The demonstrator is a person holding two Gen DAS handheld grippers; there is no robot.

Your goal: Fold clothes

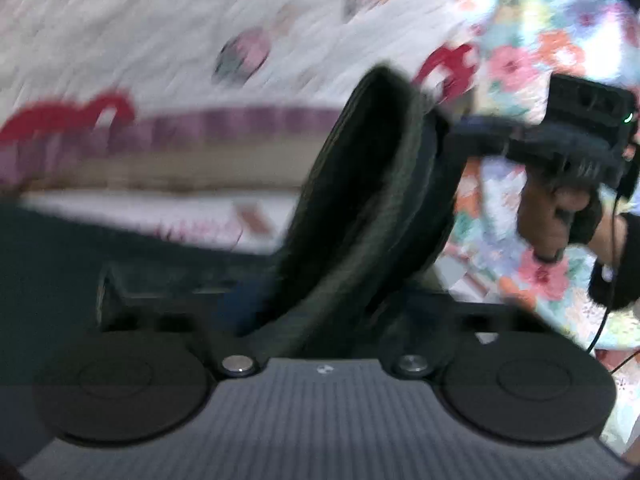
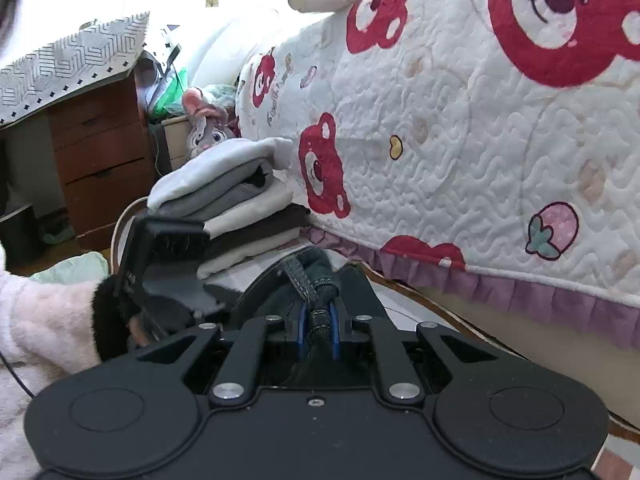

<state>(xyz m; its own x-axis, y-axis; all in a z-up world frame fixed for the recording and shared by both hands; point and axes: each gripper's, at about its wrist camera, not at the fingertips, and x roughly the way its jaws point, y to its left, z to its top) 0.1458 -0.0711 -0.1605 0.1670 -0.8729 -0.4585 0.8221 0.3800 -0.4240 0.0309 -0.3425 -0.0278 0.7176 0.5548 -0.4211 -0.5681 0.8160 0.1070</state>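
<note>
The dark jeans (image 2: 316, 280) are pinched between the right gripper (image 2: 318, 332)'s pressed-together blue fingers, and a thick dark band of them seems clamped in the left gripper (image 1: 320, 312), though blur hides its fingers. Beyond the right fingers, a folded stack (image 2: 236, 200) sits done; these jeans remain unfolded.

right claw (image 2: 318, 322) is clamped tight, blue fingers (image 2: 303, 330) pinched nearly together, with the right hand (image 1: 556, 216) wrapped round its handle, while the left claw (image 1: 320, 300) is closed too, its hand in a fuzzy pink sleeve (image 2: 44, 312).
</note>
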